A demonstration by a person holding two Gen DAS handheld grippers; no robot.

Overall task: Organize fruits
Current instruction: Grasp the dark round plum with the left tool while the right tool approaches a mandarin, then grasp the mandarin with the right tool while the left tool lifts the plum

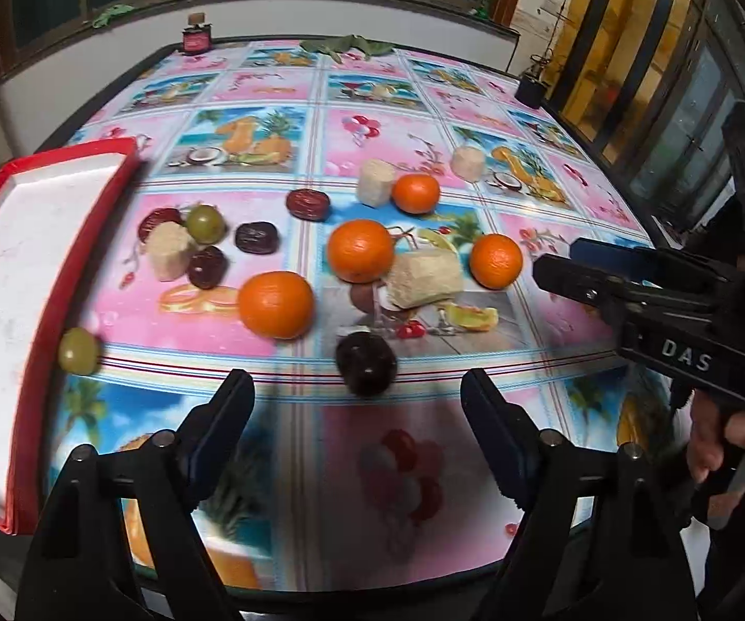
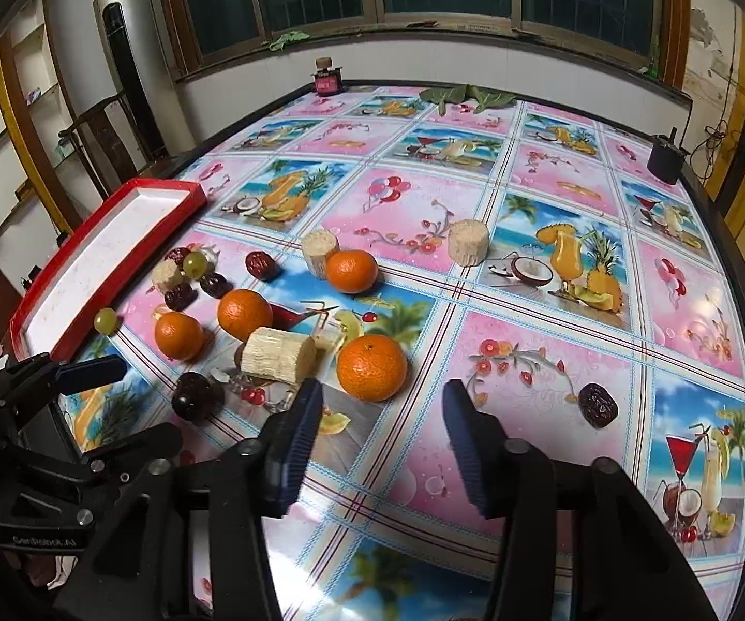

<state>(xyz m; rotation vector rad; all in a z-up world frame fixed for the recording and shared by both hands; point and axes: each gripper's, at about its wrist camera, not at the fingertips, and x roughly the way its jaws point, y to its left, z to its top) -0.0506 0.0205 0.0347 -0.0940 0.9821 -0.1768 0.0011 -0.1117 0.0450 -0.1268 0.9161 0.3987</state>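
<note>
Four oranges, nearest orange [image 2: 371,367] loose on the table [image 2: 527,310] just ahead-left of the right gripper [image 2: 380,440], jaws apart and empty; left gripper [image 1: 357,429] likewise open behind a dark plum [image 1: 366,371].

Dim indoor light, tablecloth [image 2: 476,491] glare, fisheye edges, near blur

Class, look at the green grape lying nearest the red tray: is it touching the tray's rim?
Cannot tell. In both wrist views the green grape overlaps the red tray rim's edge, so neither shows plain contact or a gap.
</note>
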